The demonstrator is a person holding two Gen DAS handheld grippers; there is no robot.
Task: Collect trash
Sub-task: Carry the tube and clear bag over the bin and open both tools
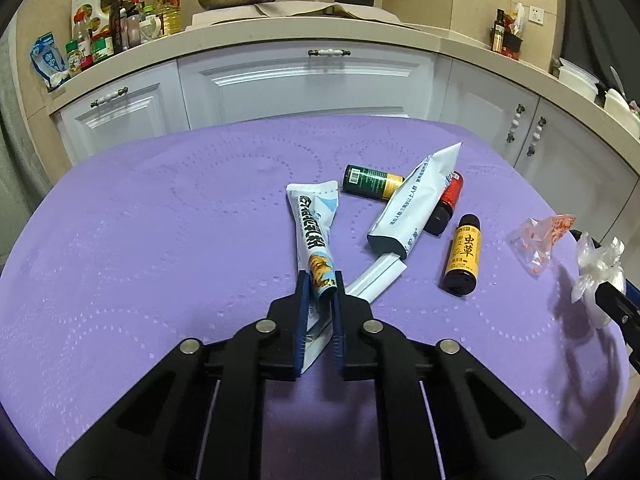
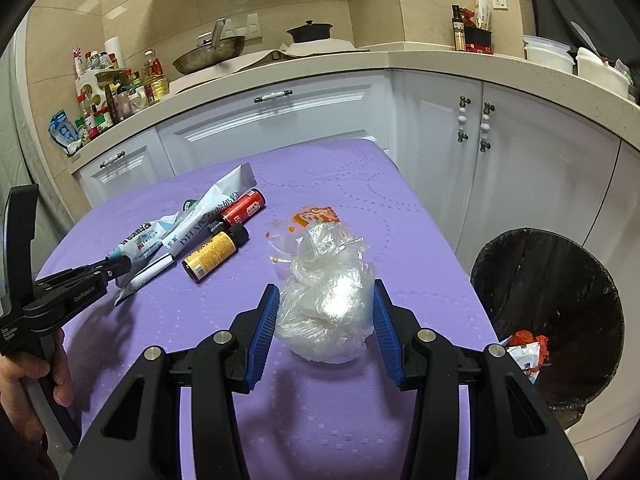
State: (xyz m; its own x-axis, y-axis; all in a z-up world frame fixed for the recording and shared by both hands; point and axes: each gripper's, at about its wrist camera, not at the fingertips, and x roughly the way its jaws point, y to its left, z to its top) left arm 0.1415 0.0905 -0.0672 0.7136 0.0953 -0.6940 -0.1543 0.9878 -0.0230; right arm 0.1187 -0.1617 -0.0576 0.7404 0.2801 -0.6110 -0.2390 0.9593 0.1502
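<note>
My left gripper [image 1: 319,280] is shut on the lower end of a white-and-blue snack wrapper [image 1: 314,220] on the purple table; it also shows in the right wrist view [image 2: 120,266]. My right gripper [image 2: 323,300] is open, its jaws on either side of a crumpled clear plastic bag [image 2: 326,292], also seen in the left wrist view [image 1: 598,276]. A white pouch [image 1: 412,200], a green bottle [image 1: 370,182], a red bottle [image 1: 448,200], a yellow-labelled bottle [image 1: 464,256] and a clear wrapper with orange print [image 1: 538,240] lie on the table.
A bin lined with a black bag [image 2: 548,320] stands on the floor right of the table and holds some trash. White kitchen cabinets [image 1: 304,84] and a counter with pans and bottles [image 1: 108,36] lie behind. The purple tablecloth's [image 1: 140,240] right edge is near the bin.
</note>
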